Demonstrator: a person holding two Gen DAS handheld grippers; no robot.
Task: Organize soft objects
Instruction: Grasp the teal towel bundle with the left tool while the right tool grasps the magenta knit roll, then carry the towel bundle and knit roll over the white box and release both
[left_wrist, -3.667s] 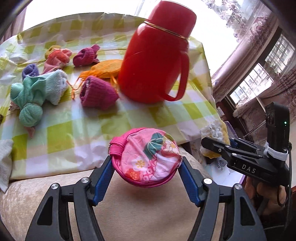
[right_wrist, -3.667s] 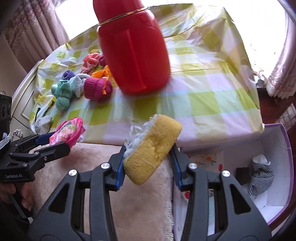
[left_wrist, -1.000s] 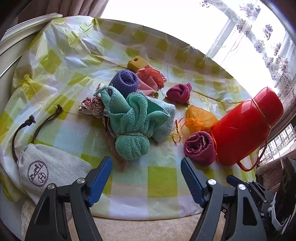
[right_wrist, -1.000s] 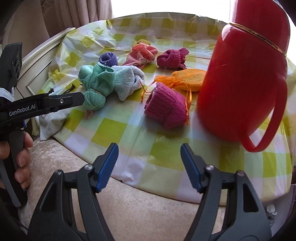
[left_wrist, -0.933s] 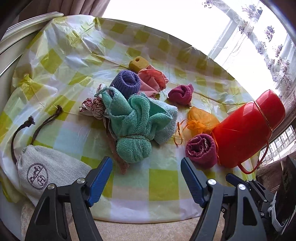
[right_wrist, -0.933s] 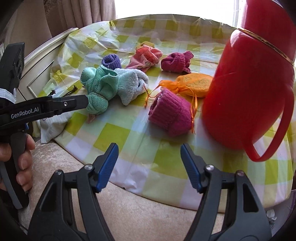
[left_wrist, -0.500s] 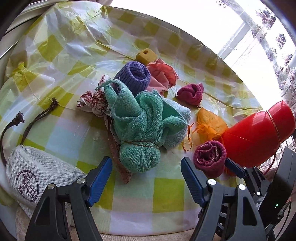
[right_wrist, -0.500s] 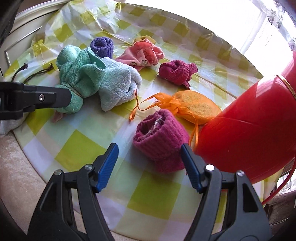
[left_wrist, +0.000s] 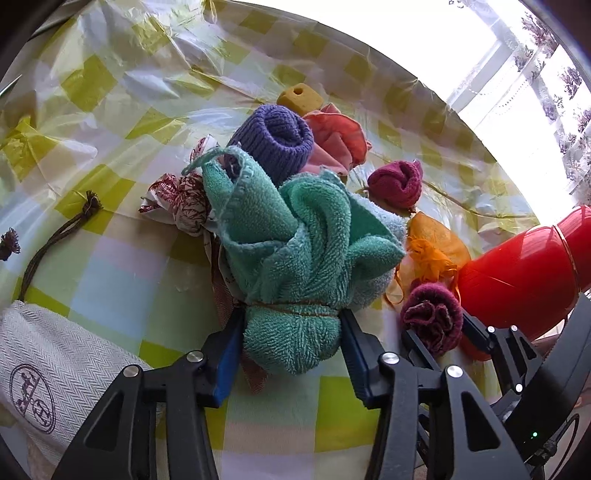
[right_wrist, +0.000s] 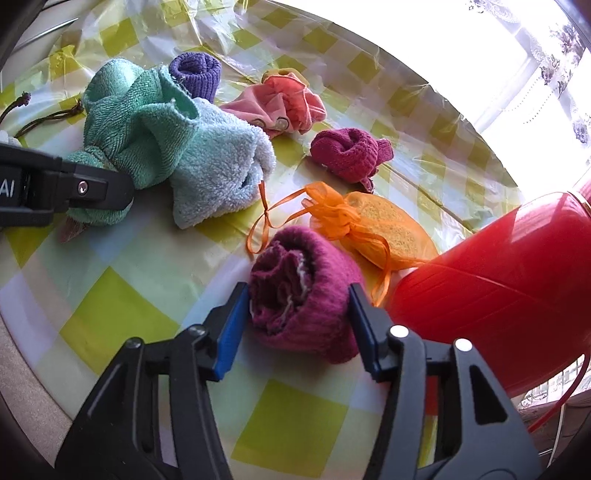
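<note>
Left gripper (left_wrist: 291, 347): pinched the tied green terry-towel bundle (left_wrist: 299, 251).
Right gripper (right_wrist: 295, 325): clasped the ribbed magenta knit roll (right_wrist: 303, 291).

A red plastic jug (right_wrist: 491, 273) with a thin gold band lies at the right, resting on the tabletop (left_wrist: 122, 258), which is covered by a crinkled yellow-green and white checked plastic cloth (right_wrist: 110, 314). Behind, bright window light falls through a floral lace curtain (left_wrist: 546, 74).
</note>
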